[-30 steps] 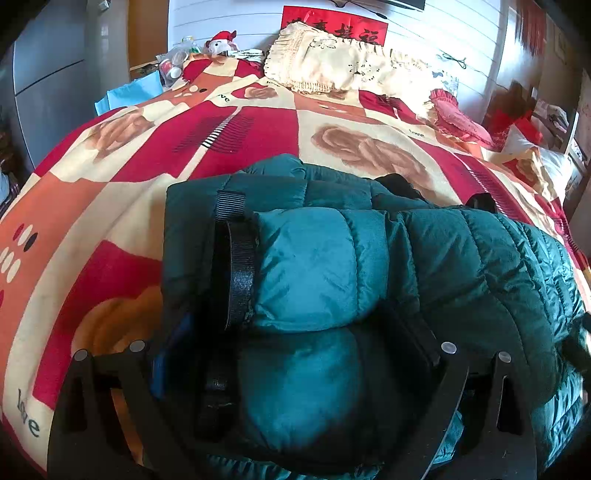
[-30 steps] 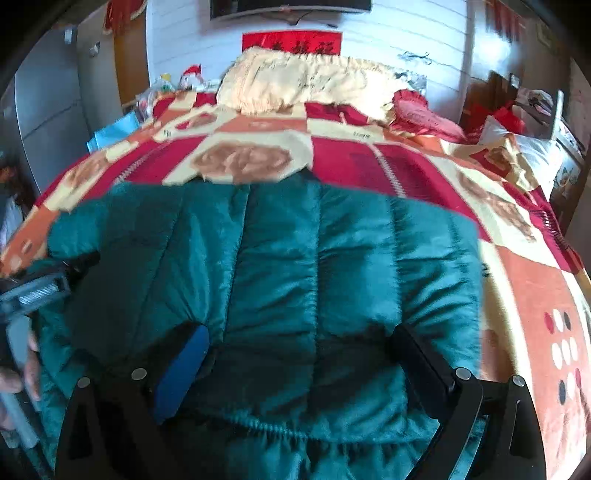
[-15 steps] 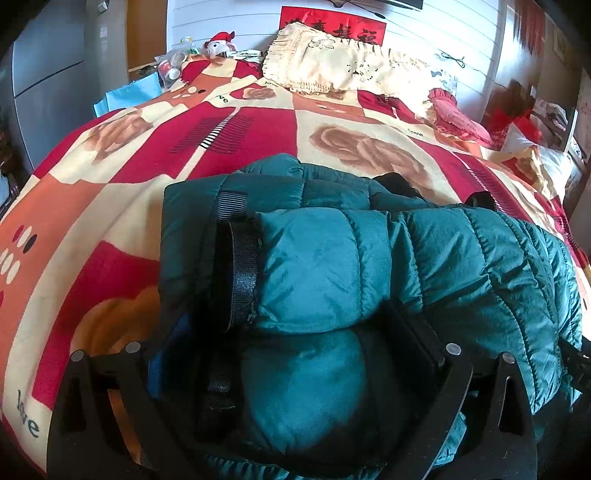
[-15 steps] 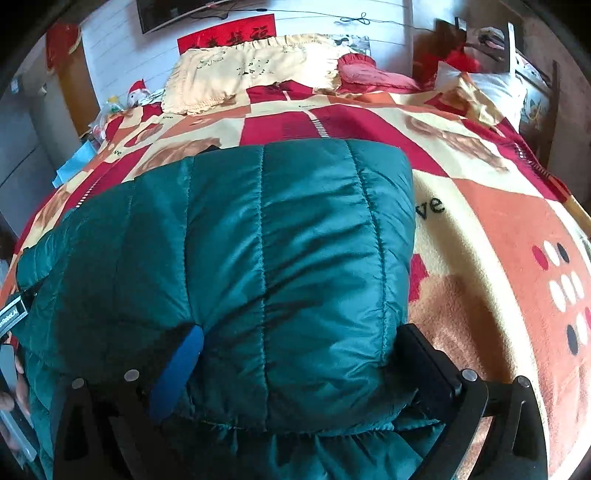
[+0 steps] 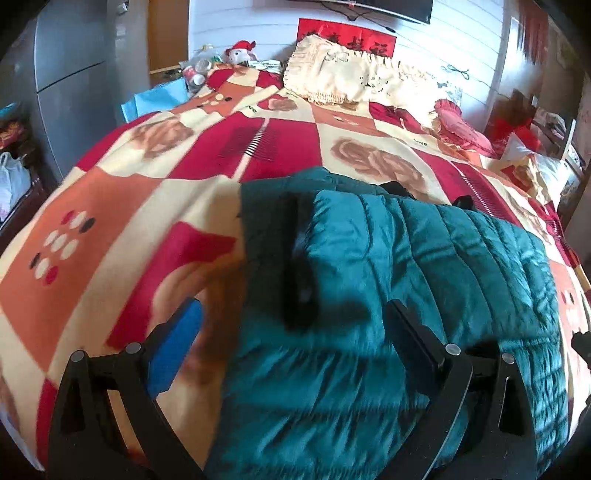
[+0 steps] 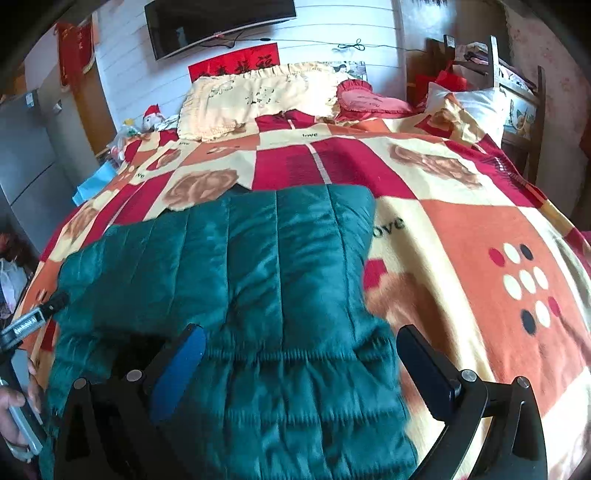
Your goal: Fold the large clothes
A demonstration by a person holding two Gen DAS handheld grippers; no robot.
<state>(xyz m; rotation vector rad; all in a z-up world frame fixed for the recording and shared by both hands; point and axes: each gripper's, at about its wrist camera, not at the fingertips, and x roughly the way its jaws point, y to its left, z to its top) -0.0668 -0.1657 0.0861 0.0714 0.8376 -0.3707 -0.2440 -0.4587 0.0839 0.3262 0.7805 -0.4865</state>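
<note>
— What's the room like?
— A bedroom with a white panelled wall (image 6: 332,40), a dark flat screen (image 6: 218,27) mounted on it, and a grey cabinet (image 5: 70,74) off to one side.
— And the bed?
— A red, orange and cream checked blanket with rose prints (image 6: 461,236) covers it. The dark green quilted puffer jacket (image 6: 258,280) lies folded on the near part, with a fringed cream pillow (image 6: 255,98) at the head.
— The grippers?
— The left gripper (image 5: 291,343) and right gripper (image 6: 299,358) both hover over the jacket's near edge with fingers spread apart, gripping nothing.
</note>
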